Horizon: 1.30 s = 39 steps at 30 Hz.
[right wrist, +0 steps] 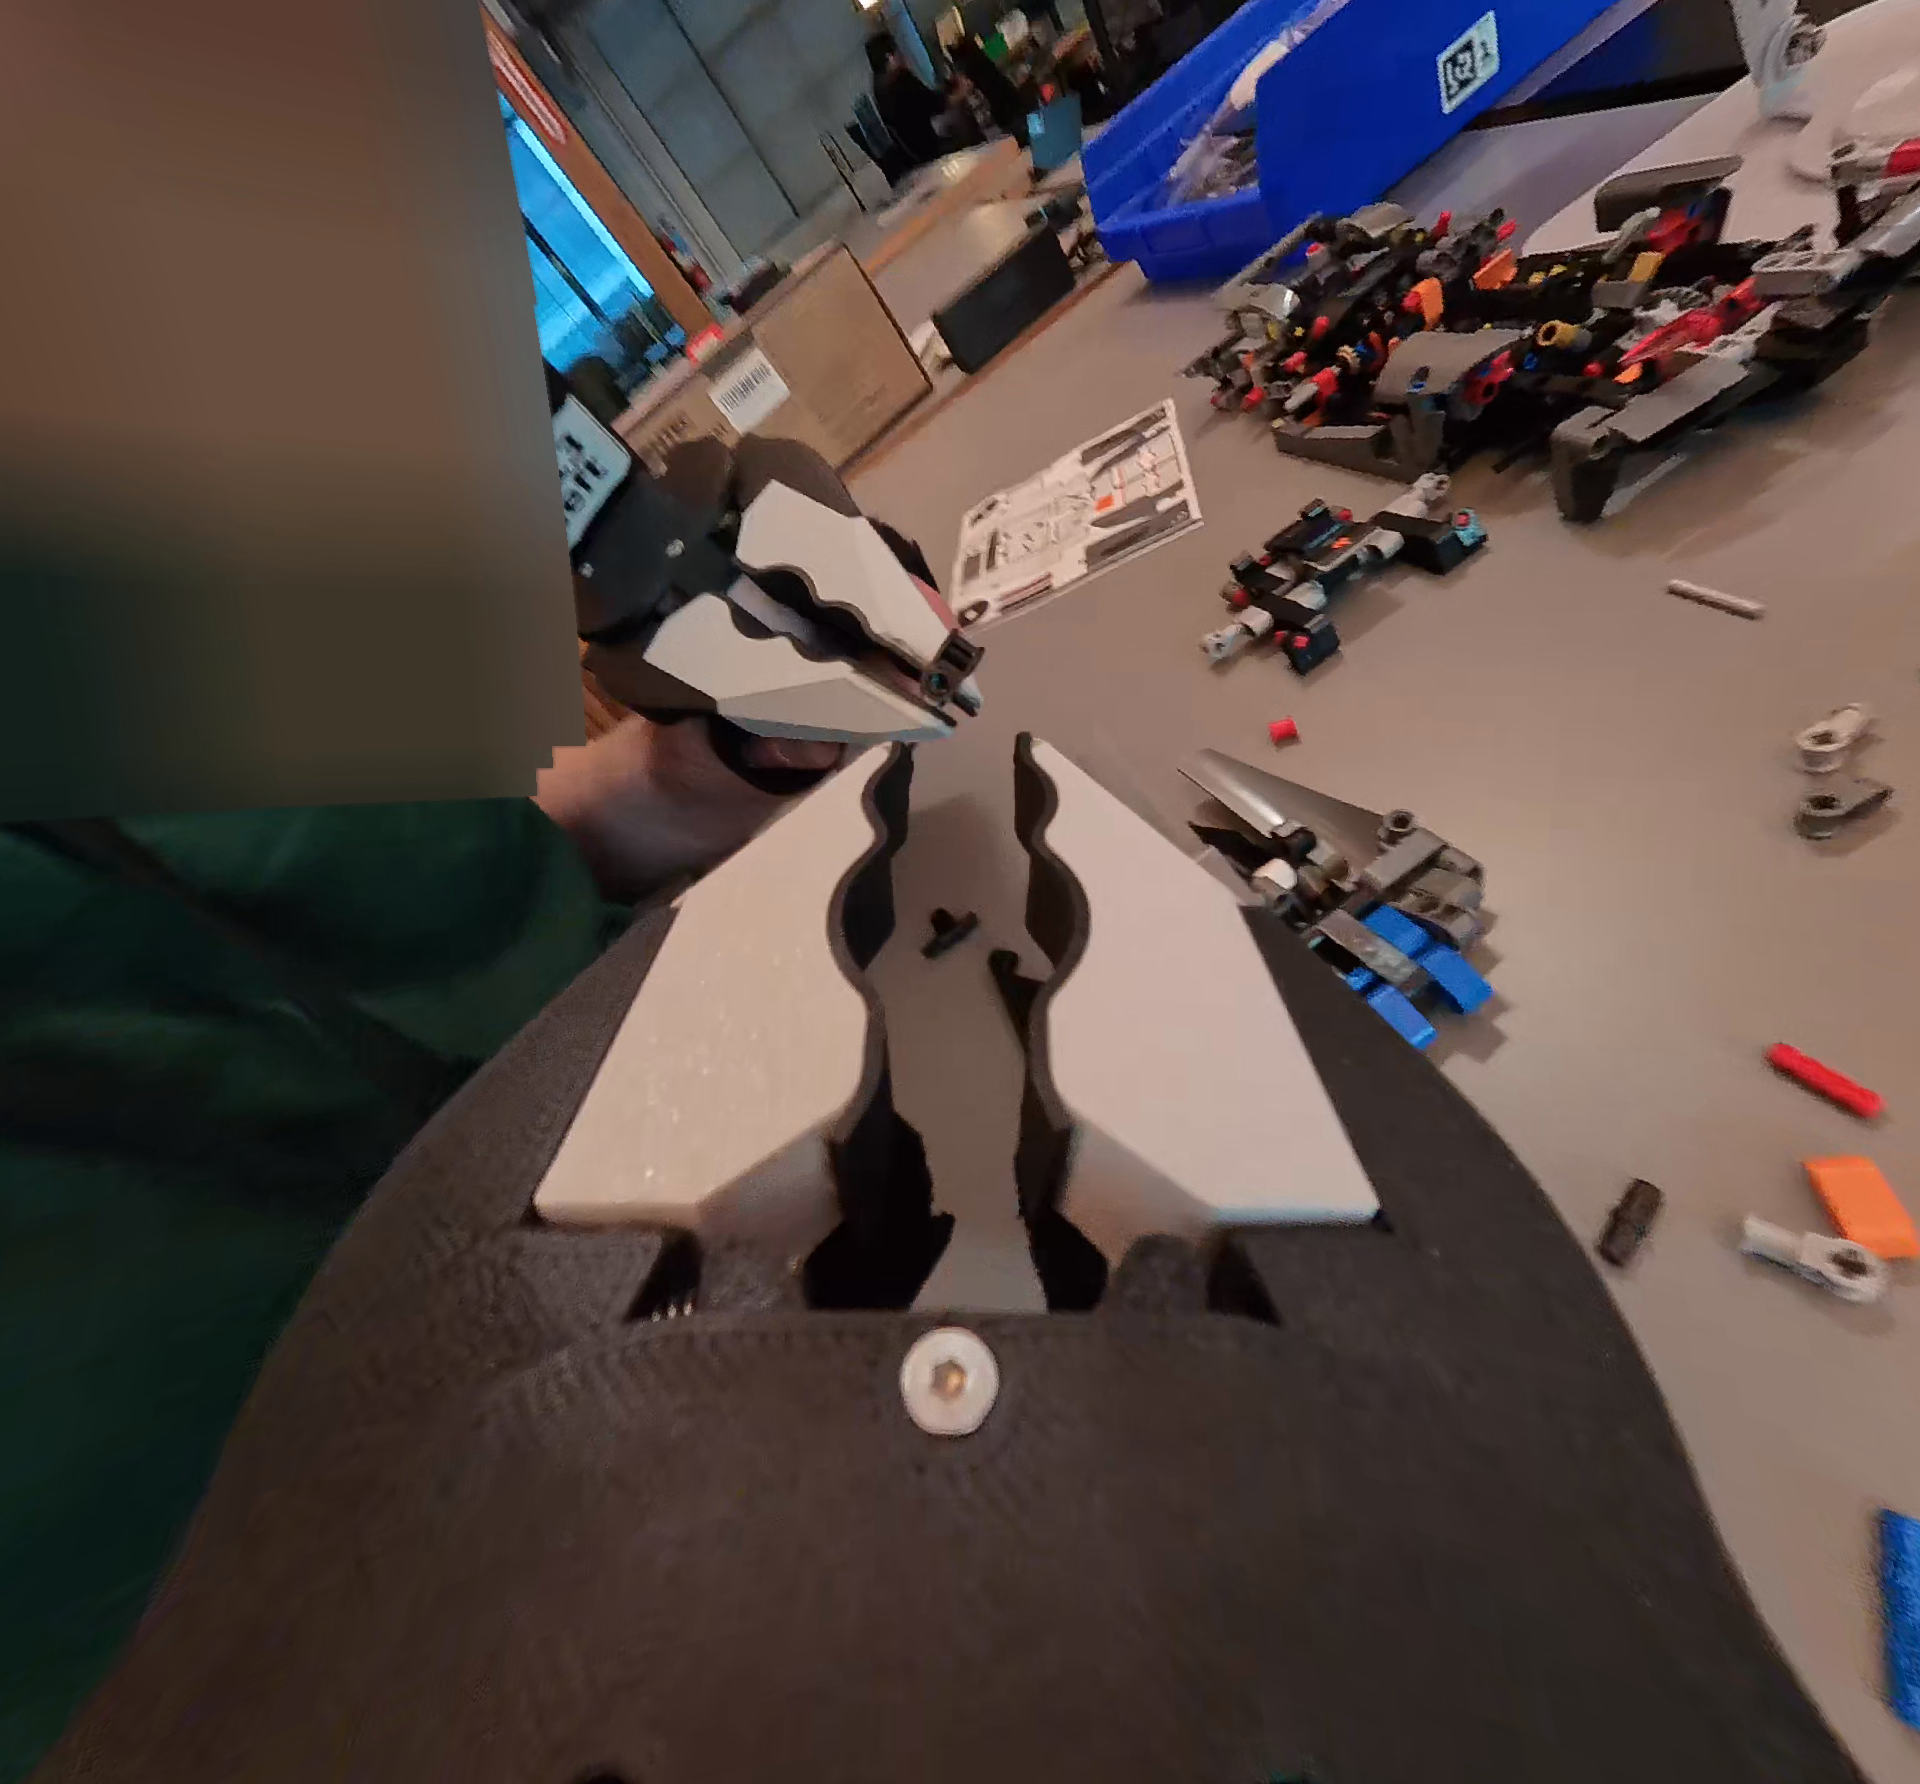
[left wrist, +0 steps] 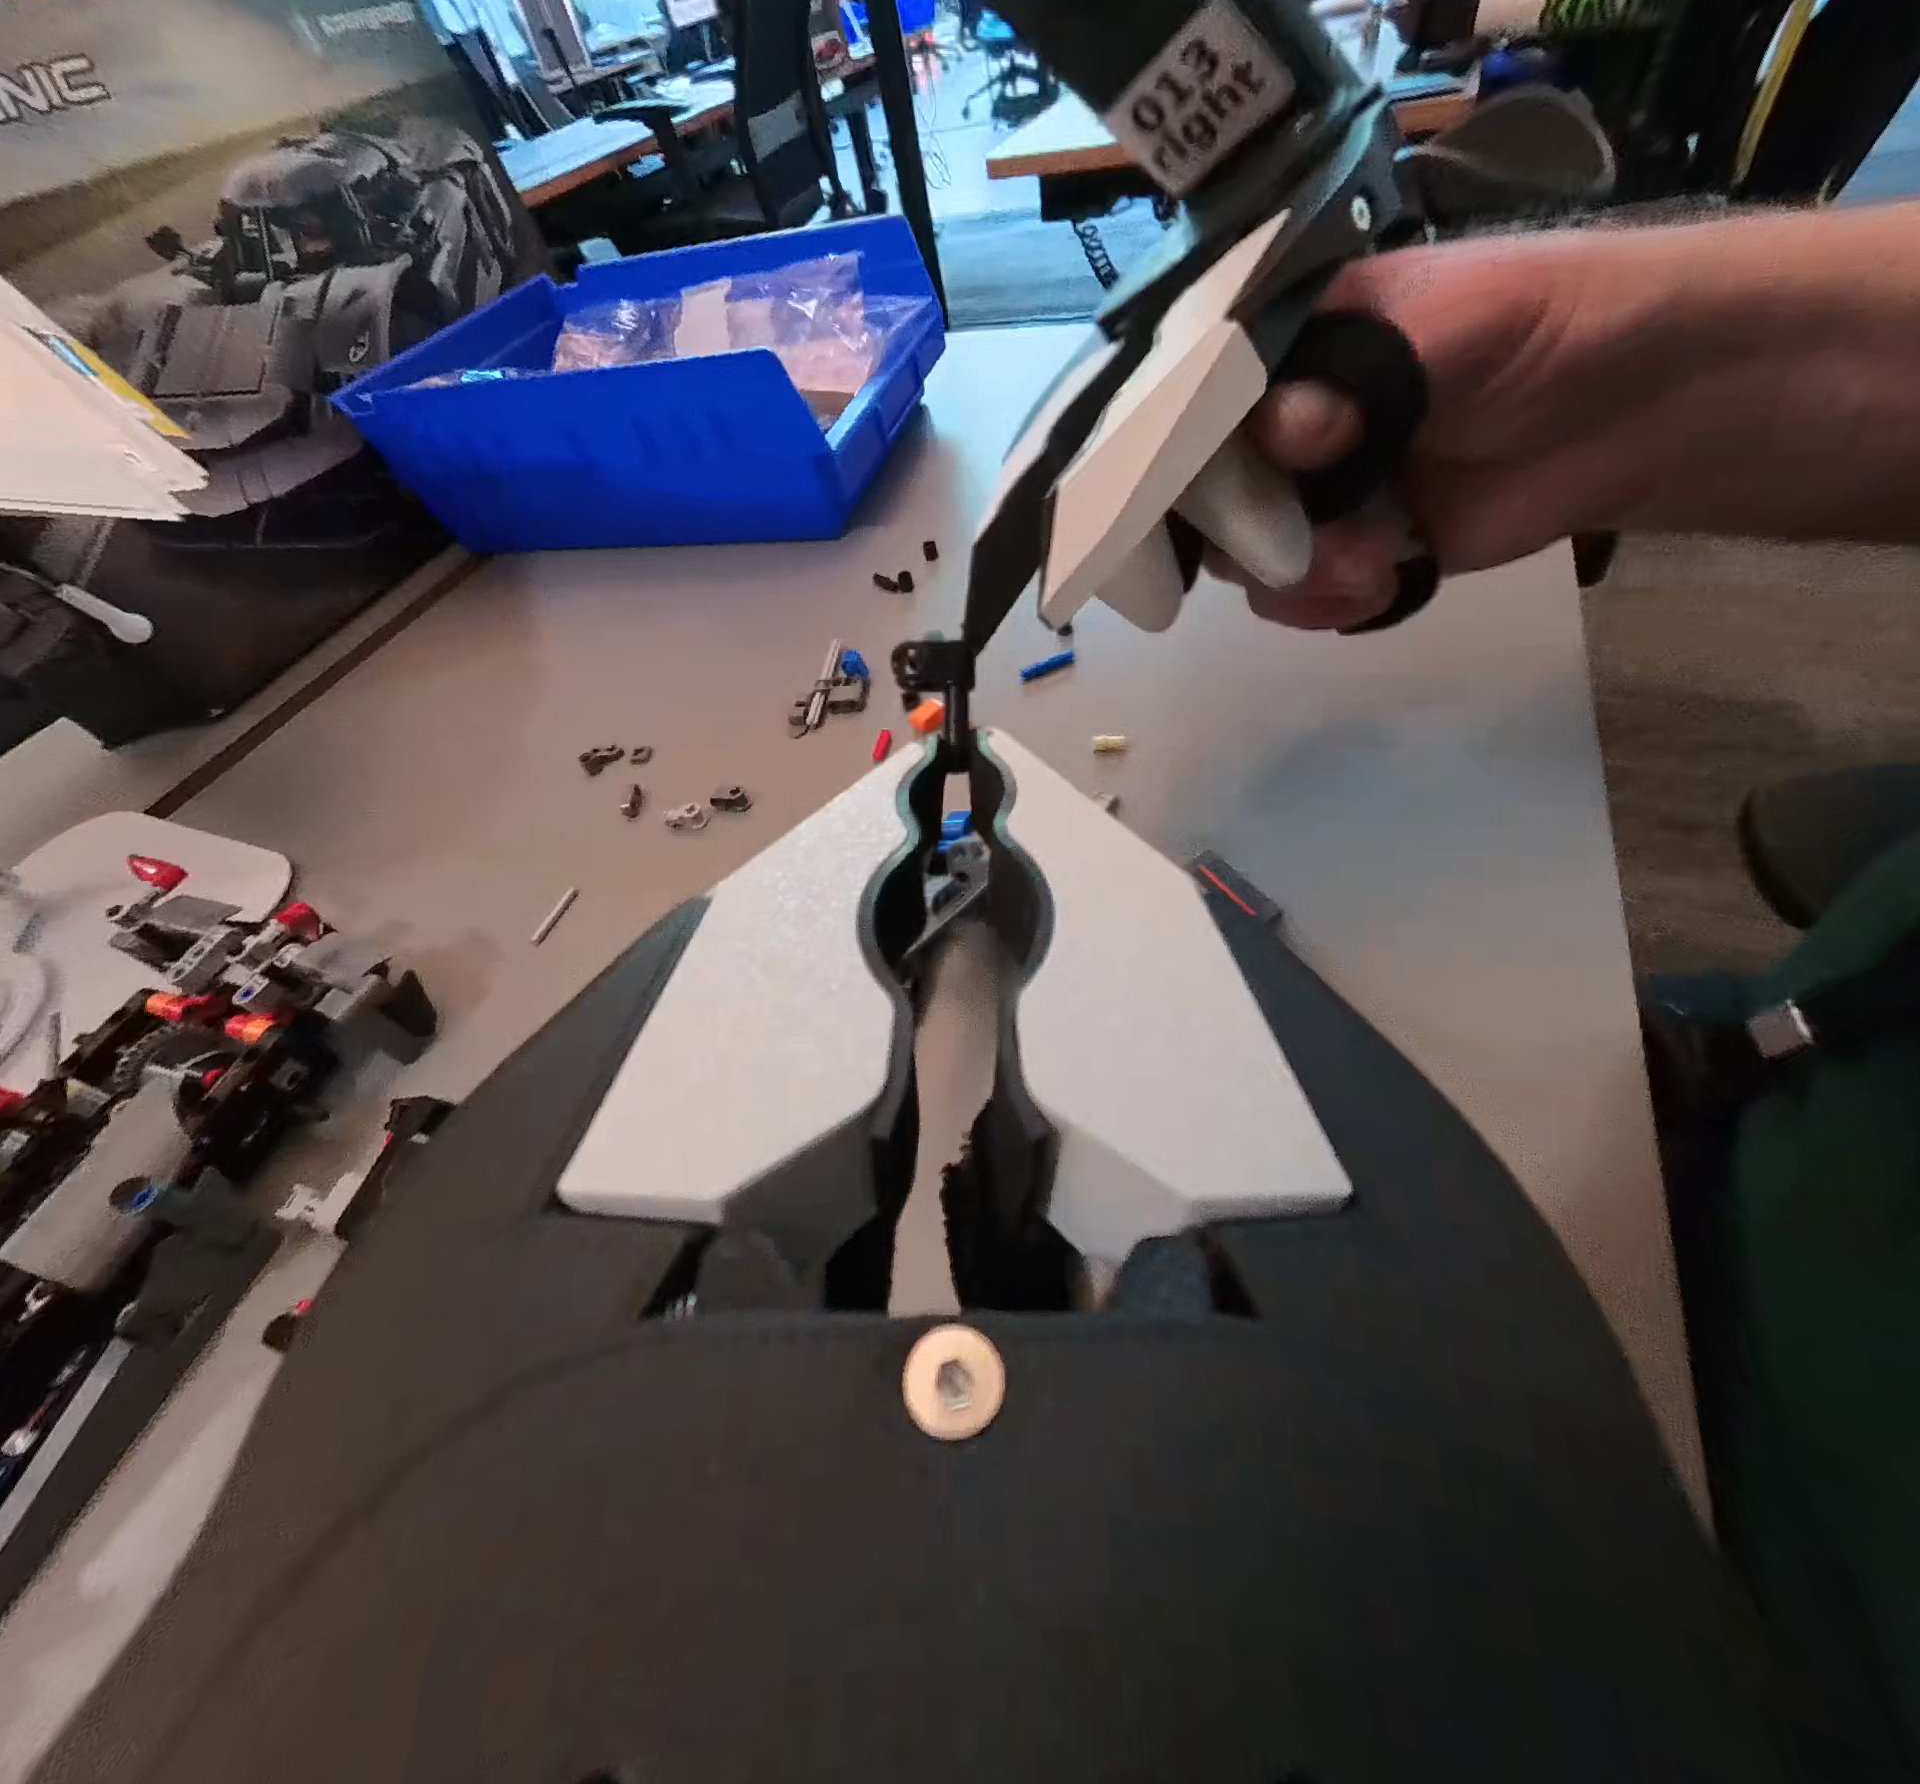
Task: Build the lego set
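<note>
My left gripper (left wrist: pixel 956 747) is shut on a small black, grey and blue lego piece (left wrist: pixel 954 867). The piece's black holed end (left wrist: pixel 928 664) sticks out past the fingertips. In the right wrist view the left gripper (right wrist: pixel 940 690) shows at the left, held above the table, with the black end (right wrist: pixel 954 666) at its tip. My right gripper (right wrist: pixel 961 747) is open and empty, its tips just right of and below the left gripper's tip. In the left wrist view the right gripper (left wrist: pixel 977 633) comes down from the upper right, almost touching the black end.
A large partly built lego model (right wrist: pixel 1558 332) lies at the far right, also at the left edge (left wrist: pixel 208 1007). A blue bin (left wrist: pixel 644 404) of bagged parts and the set's box (left wrist: pixel 208 280) stand behind. A sheet (right wrist: pixel 1081 508), small sub-assemblies (right wrist: pixel 1340 571) (right wrist: pixel 1382 913) and loose parts (left wrist: pixel 665 789) lie scattered on the grey table (left wrist: pixel 1299 799). The tips of both grippers are at nearly the same place.
</note>
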Each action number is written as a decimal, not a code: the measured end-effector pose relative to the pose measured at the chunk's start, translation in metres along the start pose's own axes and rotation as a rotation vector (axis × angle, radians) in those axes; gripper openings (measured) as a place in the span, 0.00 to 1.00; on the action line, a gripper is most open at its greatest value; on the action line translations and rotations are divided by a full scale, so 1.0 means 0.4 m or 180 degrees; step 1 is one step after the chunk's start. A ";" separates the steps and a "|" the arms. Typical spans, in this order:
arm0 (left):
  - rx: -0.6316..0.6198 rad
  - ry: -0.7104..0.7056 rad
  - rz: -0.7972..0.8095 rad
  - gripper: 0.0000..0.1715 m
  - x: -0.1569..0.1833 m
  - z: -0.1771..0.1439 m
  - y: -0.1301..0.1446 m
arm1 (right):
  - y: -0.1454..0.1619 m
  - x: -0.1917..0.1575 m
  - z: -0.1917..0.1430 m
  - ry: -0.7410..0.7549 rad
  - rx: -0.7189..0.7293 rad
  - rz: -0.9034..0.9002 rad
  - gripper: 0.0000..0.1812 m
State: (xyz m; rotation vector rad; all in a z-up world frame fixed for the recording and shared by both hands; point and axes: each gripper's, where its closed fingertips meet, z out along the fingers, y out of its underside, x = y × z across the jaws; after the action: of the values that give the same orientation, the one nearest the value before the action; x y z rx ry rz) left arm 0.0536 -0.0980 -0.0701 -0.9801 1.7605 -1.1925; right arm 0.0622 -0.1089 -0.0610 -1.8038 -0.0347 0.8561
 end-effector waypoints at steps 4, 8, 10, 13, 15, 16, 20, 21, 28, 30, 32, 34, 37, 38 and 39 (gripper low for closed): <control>0.0062 0.0097 -0.0048 0.01 0.010 0.004 -0.007 | -0.011 0.001 0.007 0.0155 -0.0137 -0.0298 0.10; 0.0247 0.0319 -0.0356 0.01 0.017 -0.001 -0.022 | -0.014 0.003 0.017 0.0263 -0.0312 -0.0732 0.09; 0.0453 0.0486 -0.0670 0.01 0.014 -0.010 -0.037 | -0.023 -0.008 0.023 0.0179 -0.0332 -0.0872 0.10; 0.0652 0.0713 -0.1019 0.01 0.010 -0.021 -0.048 | -0.041 -0.018 0.028 0.0048 -0.0313 -0.0942 0.09; 0.0717 0.0807 -0.1153 0.01 0.008 -0.025 -0.051 | -0.053 -0.026 0.029 -0.0046 -0.0257 -0.0925 0.09; 0.0721 0.0802 -0.1160 0.01 0.006 -0.025 -0.049 | -0.056 -0.027 0.028 -0.0064 -0.0261 -0.0911 0.09; 0.0361 0.0505 -0.0625 0.01 0.006 -0.008 -0.010 | -0.044 -0.024 0.031 -0.0060 -0.0387 -0.0785 0.08; 0.0197 0.0357 -0.0323 0.01 0.006 0.000 0.005 | -0.039 -0.022 0.032 -0.0067 -0.0415 -0.0700 0.07; -0.0292 -0.0047 0.0732 0.01 0.011 0.023 0.036 | 0.004 0.018 0.034 0.0188 -0.0787 -0.0492 0.07; -0.0374 -0.0090 0.0977 0.01 0.011 0.022 0.038 | 0.009 0.018 0.031 0.0194 -0.0881 -0.0466 0.07; -0.0453 -0.0131 0.1167 0.01 0.010 0.023 0.038 | 0.019 0.022 0.031 0.0225 -0.1010 -0.0481 0.06; -0.0529 -0.0149 0.1331 0.01 0.010 0.026 0.042 | 0.025 0.025 0.031 0.0238 -0.1099 -0.0467 0.05; -0.0595 -0.0145 0.1487 0.01 0.010 0.028 0.048 | 0.030 0.029 0.030 0.0255 -0.1177 -0.0511 0.04; -0.0598 -0.0144 0.1499 0.01 0.010 0.029 0.048 | 0.030 0.030 0.029 0.0248 -0.1190 -0.0508 0.04; -0.0607 -0.0143 0.1521 0.01 0.010 0.030 0.050 | 0.031 0.031 0.029 0.0244 -0.1202 -0.0528 0.04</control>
State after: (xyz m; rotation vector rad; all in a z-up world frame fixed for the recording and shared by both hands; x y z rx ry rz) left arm 0.0594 -0.1007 -0.0928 -0.6290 1.9542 -0.7060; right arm 0.0604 -0.0997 -0.0798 -2.1497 -0.3105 0.6931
